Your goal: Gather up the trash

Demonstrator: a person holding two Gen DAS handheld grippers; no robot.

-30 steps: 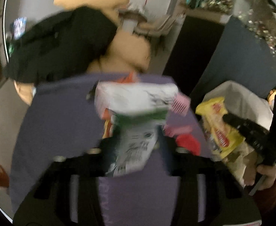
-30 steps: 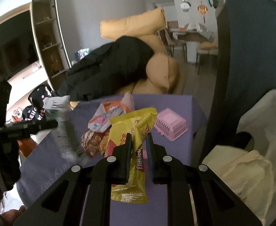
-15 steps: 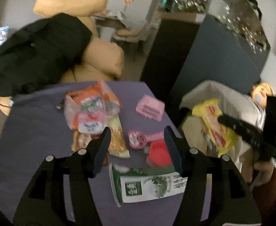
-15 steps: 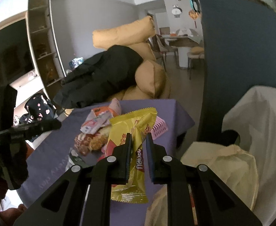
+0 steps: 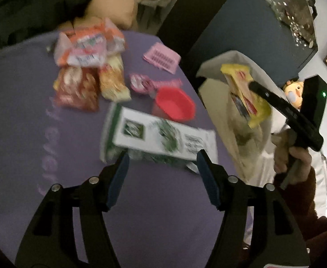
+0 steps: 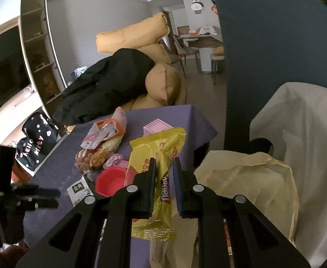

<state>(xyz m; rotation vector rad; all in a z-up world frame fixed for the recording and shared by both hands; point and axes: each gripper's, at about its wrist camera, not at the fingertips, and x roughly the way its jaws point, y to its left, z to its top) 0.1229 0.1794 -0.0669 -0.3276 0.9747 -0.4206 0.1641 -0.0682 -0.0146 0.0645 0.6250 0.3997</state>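
The left wrist view looks steeply down along its fingers, close over the purple tablecloth point(image 5: 25, 116) and the green-and-white carton point(image 5: 161, 134). The right wrist view looks more levelly across the table toward the tan cushions point(image 6: 132, 38). Both share the red bowl point(image 5: 174, 105), pink tray point(image 5: 162, 57) and snack packets point(image 5: 89, 67)

Black grippers point(image 5: 161, 156) with blue pads point(image 5: 208, 178), silver screws; boxy black unit, green light; dark red sleeve point(image 5: 306, 201) at lower right.

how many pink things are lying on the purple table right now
2: a ribbed pink tray near the far edge, and a pink wrapper beside the red cup. More may be hidden.
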